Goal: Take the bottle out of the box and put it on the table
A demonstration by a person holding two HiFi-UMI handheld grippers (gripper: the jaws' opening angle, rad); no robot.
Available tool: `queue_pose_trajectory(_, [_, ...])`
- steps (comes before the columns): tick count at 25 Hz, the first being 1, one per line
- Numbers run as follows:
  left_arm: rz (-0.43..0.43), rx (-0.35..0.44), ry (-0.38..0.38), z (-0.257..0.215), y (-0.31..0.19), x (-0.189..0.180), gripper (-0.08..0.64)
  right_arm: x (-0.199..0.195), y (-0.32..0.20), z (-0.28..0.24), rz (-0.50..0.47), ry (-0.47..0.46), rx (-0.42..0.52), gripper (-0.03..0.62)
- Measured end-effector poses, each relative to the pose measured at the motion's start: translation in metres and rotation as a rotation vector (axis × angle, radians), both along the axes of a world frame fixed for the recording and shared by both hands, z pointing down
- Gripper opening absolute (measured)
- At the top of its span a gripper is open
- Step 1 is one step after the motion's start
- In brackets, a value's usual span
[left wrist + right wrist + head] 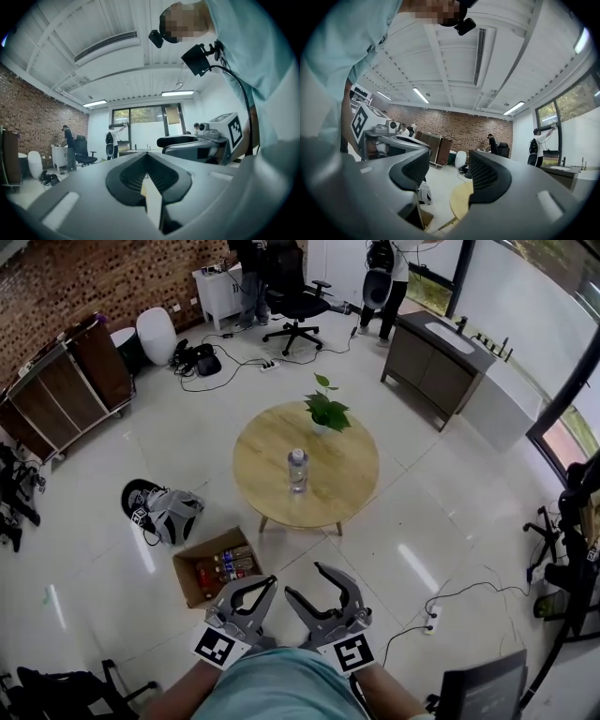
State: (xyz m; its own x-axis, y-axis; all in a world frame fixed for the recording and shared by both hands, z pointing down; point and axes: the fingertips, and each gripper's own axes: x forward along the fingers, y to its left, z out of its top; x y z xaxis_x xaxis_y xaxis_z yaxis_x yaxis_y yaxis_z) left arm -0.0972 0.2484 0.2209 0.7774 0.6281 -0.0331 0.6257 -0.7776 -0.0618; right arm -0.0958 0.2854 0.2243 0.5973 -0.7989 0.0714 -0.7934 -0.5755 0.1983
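I see the bottle [298, 470] upright near the middle of the round wooden desk [347, 474], apart from the potted plant [326, 410] at the desk's far edge. The cardboard box [190, 569] sits open on the floor [112, 465] just beside the desk's near left side, with other bottles lying inside it. Both tools are level in front of me, close together and well short of the desk. My left tool [272, 580] is clenched, its tips meeting on nothing. My right tool [303, 580] is released, its jaws apart with only floor and desk edge showing between them.
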Motion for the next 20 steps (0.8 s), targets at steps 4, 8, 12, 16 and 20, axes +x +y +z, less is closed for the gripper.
queue_pose_trajectory(4, [-0.002,-0.001,0.007,-0.003,0.003,-0.009,0.011,-0.008,-0.003,-0.006,-0.017,0.016,0.012,0.265])
queue_pose_trajectory(8, [-0.010,-0.008,0.013,-0.004,0.003,-0.015,0.011,-0.015,-0.001,-0.011,-0.016,0.023,0.025,0.261])
queue_pose_trajectory(12, [-0.011,-0.017,0.015,-0.005,0.005,-0.020,0.011,-0.024,0.002,-0.010,-0.025,0.021,0.015,0.253])
queue_pose_trajectory(16, [-0.014,-0.027,0.021,-0.008,0.006,-0.027,0.011,-0.029,0.002,-0.026,-0.006,0.025,0.126,0.250])
queue_pose_trajectory(20, [-0.023,-0.038,0.027,-0.010,0.004,-0.030,0.011,-0.035,0.000,-0.025,-0.021,0.032,0.089,0.247])
